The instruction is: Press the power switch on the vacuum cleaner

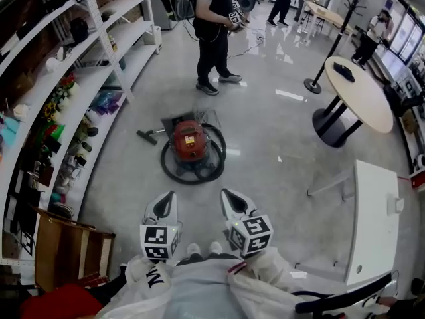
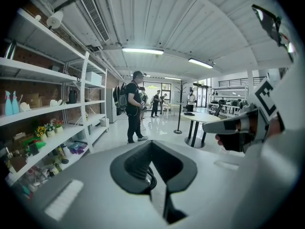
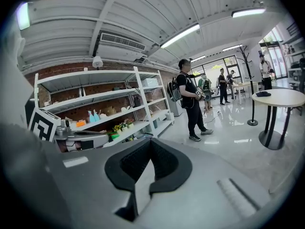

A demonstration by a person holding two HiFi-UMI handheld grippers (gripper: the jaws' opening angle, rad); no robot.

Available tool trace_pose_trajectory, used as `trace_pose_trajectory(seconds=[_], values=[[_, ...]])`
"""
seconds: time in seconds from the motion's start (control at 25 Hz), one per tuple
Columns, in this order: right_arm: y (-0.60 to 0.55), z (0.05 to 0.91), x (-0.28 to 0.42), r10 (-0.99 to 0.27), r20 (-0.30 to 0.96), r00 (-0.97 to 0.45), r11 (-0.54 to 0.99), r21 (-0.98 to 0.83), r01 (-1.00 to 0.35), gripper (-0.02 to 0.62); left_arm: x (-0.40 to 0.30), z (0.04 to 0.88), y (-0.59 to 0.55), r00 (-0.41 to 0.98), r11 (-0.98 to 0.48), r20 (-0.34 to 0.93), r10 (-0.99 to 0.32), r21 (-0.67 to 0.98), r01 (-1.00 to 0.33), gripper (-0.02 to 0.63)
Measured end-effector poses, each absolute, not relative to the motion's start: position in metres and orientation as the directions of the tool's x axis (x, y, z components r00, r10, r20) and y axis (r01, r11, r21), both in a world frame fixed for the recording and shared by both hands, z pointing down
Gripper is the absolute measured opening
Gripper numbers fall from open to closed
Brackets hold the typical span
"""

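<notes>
Head view: vacuum cleaner (image 1: 190, 141) far off on the floor, power switch too small to pick out. Standing person (image 1: 212, 38) cut off at top edge. Goods on shelf (image 1: 99, 78) too small to name

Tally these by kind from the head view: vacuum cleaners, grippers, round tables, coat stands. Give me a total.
vacuum cleaner: 1
grippers: 2, the left gripper and the right gripper
round table: 1
coat stand: 1
Total: 5
</notes>
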State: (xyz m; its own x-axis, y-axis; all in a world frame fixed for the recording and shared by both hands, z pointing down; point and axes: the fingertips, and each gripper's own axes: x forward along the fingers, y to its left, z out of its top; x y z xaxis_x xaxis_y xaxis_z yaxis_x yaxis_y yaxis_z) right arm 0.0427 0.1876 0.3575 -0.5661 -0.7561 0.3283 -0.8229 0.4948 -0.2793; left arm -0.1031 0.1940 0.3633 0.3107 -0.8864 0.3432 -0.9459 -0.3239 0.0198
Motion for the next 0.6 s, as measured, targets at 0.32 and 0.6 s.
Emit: trace_pose_trajectory(seconds=[0.32,0.6], values=[[0.186,0.361,0.046,-0.746,0.332,-0.578,0.5,-0.294,-0.815,0.0,-0.1,0.366,0.193,0.3,-0.314,0.357,-0.885,0.019,-0.949,0.0],[0.184,0.363,0.051,-0.744,0.338,-0.576,0.495,-0.3,-0.815,0.0,-0.094,0.369,0.193,0.304,-0.317,0.366,-0.879,0.027,-0.948,0.0]])
